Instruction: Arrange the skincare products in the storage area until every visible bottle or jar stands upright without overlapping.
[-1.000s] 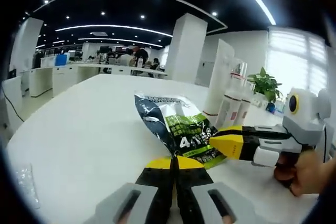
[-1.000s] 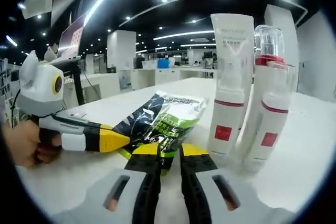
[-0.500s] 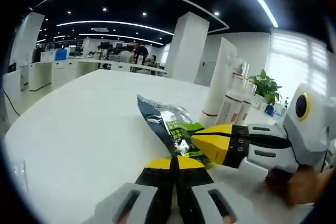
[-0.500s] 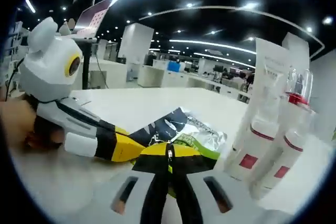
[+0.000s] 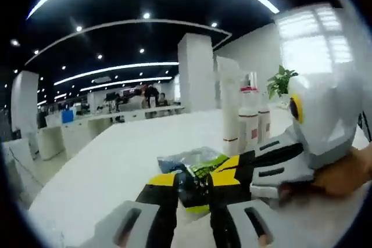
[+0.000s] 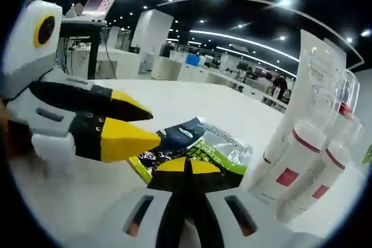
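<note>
In the left gripper view the left gripper (image 5: 193, 187) has its jaws parted wide around the near end of the sachet (image 5: 195, 169), which lies flat on the white table (image 5: 116, 161), and the right gripper (image 5: 229, 175) comes in from 3 o'clock with its jaws pressed together on that sachet. In the right gripper view the right gripper (image 6: 187, 169) is clamped on the sachet's (image 6: 200, 143) near edge, while the left gripper (image 6: 142, 126) enters from 9 o'clock, spread wide. The tube (image 6: 311, 85) and two pump bottles (image 6: 299, 155) stand upright at 3 o'clock, just beside the sachet.
</note>
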